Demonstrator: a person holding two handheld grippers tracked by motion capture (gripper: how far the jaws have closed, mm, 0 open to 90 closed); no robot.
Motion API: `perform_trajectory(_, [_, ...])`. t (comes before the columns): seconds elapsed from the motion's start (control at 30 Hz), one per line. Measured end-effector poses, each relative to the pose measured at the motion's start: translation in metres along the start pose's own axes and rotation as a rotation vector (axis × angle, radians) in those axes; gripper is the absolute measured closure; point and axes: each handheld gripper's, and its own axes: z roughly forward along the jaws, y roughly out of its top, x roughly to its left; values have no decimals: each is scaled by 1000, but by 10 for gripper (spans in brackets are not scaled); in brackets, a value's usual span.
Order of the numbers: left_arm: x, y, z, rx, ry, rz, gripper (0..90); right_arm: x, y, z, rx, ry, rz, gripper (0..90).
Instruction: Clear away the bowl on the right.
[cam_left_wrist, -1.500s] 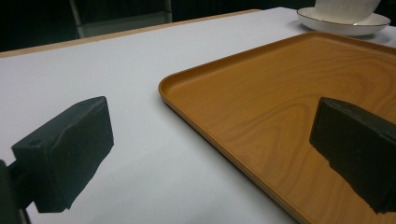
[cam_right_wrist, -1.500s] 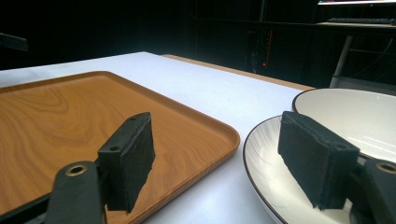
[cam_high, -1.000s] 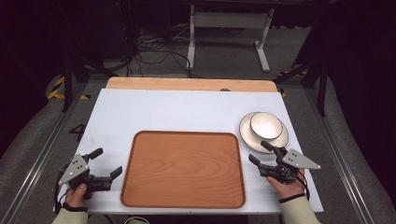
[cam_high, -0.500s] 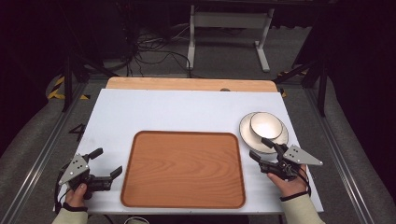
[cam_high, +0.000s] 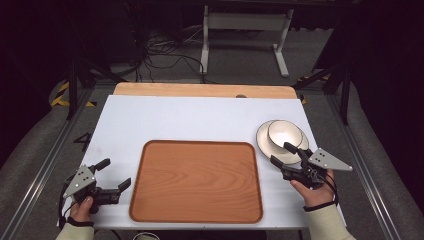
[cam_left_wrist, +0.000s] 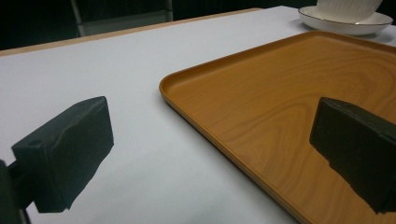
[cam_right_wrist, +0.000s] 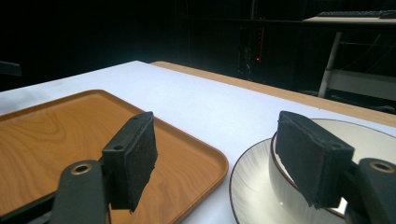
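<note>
Right gripper (cam_high: 285, 154) jaws wide, empty; one jaw hides the bowl's (cam_high: 285, 134) near rim.

Tray (cam_high: 196, 181) btwn claws; bowl (cam_high: 283, 135) ahead.

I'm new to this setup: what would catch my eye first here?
The large rounded wooden tray lies mid-table on the white table sheet. Right of it, a white bowl sits on a white saucer, with the open right gripper close beside it.

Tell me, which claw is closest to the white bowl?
The right claw. It hangs open just beside the bowl on its plate; the left claw sits across the wooden tray.
</note>
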Motion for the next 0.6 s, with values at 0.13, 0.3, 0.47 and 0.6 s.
perform_trajectory(0.13, [0,0,0,-2,-1,0,3,-1,5,1,2,1,4,296])
perform_trajectory(0.3, [0,0,0,-2,-1,1,3,-2,10,2,9,-4,6,294])
perform_trajectory(0.47, [0,0,0,-2,0,2,3,-6,15,3,15,-10,1,281])
perform_trajectory(0.6, [0,0,0,-2,0,2,3,-10,19,3,19,-15,-4,277])
